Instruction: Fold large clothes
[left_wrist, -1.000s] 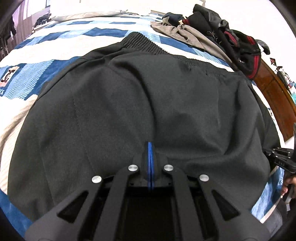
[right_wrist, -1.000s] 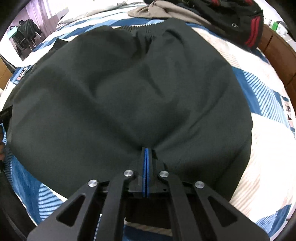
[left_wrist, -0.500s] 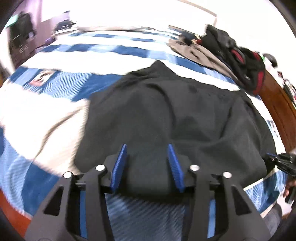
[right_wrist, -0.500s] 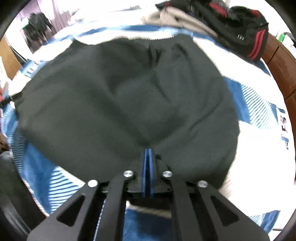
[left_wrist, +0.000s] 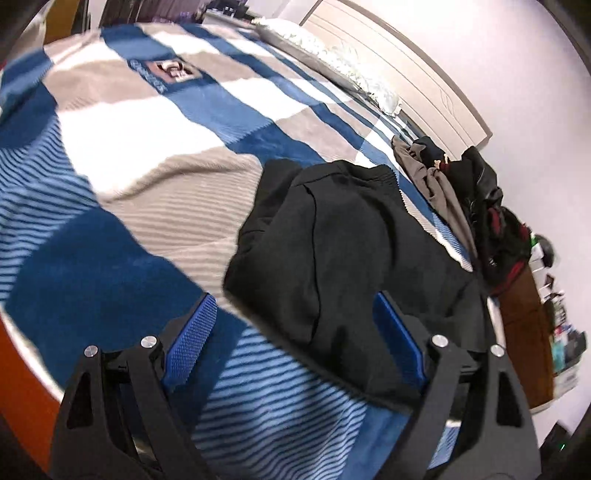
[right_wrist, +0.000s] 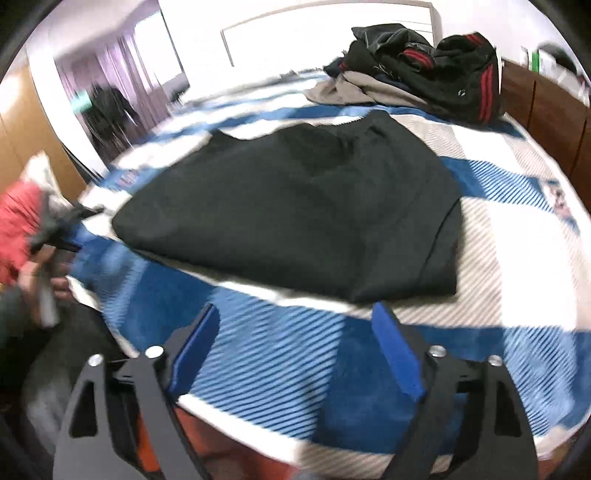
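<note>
We noted the black garment (right_wrist: 295, 206) lying folded on the striped bed cover (right_wrist: 517, 258), near the foot edge, well apart from the pile of other clothes (right_wrist: 424, 70) at the far side. Left claw (left_wrist: 291, 343) was opening, pads spread, nothing pinched; the garment's near corner showed between its fingers but untouched. Right claw (right_wrist: 295, 350) likewise opening, only cover beneath. We judged the fabric soft, limp and light, thick where doubled, unlikely to slip. Best hold: the two near corners of the folded edge, pinching all layers together.
</note>
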